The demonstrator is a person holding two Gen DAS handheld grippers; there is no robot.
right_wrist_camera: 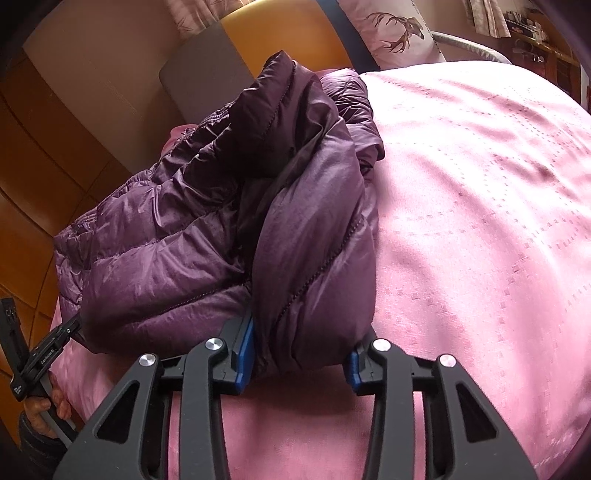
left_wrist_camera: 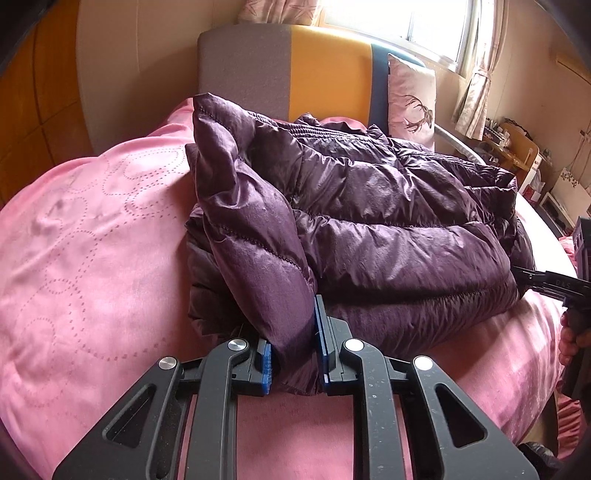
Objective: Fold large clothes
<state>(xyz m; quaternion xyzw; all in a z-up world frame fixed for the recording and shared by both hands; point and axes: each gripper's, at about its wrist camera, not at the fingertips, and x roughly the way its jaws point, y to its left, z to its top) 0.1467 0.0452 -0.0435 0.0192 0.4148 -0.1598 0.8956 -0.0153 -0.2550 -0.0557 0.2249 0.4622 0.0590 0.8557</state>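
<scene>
A dark purple quilted down jacket (left_wrist_camera: 369, 206) lies bunched and partly folded on a pink bedspread (left_wrist_camera: 92, 240). My left gripper (left_wrist_camera: 293, 354) is shut on a puffy fold at the jacket's near left corner, its blue pads pinching the fabric. In the right wrist view the same jacket (right_wrist_camera: 177, 236) fills the left centre. My right gripper (right_wrist_camera: 299, 354) is shut on a thick roll of the jacket's near right edge, both blue pads pressing into it. Each gripper shows at the edge of the other's view, the right gripper (left_wrist_camera: 554, 284) and the left gripper (right_wrist_camera: 55, 343) both at the jacket's near edge.
A grey, yellow and blue headboard (left_wrist_camera: 295, 70) stands behind the bed, with a pink deer-print pillow (left_wrist_camera: 412, 99) against it. Wooden wardrobe panels (right_wrist_camera: 44, 155) run along the left. A window (left_wrist_camera: 406, 22), curtains and a cluttered desk (left_wrist_camera: 517, 147) lie to the right. A hand (right_wrist_camera: 44, 406) holds the left gripper.
</scene>
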